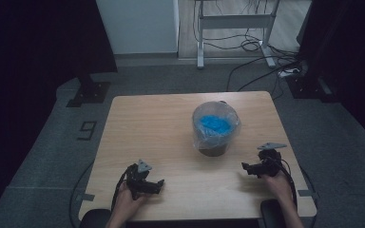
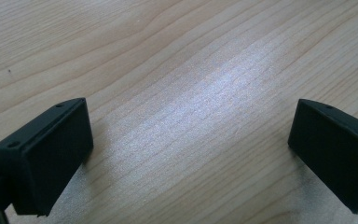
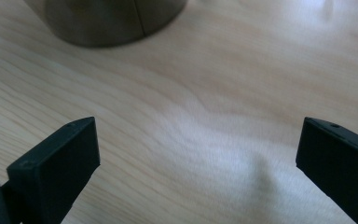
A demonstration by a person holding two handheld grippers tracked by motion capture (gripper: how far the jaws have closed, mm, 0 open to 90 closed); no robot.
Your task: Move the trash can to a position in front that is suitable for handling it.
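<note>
A small dark bin [image 1: 214,147] lined with a clear plastic bag [image 1: 216,124] stands on the wooden table [image 1: 161,123], right of centre. Something bright blue [image 1: 215,125] lies inside the bag. My left gripper [image 1: 158,184] rests low near the table's front left, open, with bare wood between its jaws [image 2: 191,135]. My right gripper [image 1: 247,167] sits at the front right, open, pointing toward the bin. The bin's dark base [image 3: 107,21] shows at the top of the right gripper view, beyond the wide-apart jaws.
Grey carpet surrounds the table. A desk frame [image 1: 233,23] with loose cables [image 1: 256,47] stands behind it, and a black stand base [image 1: 89,92] sits at the back left. Dark curtains flank both sides.
</note>
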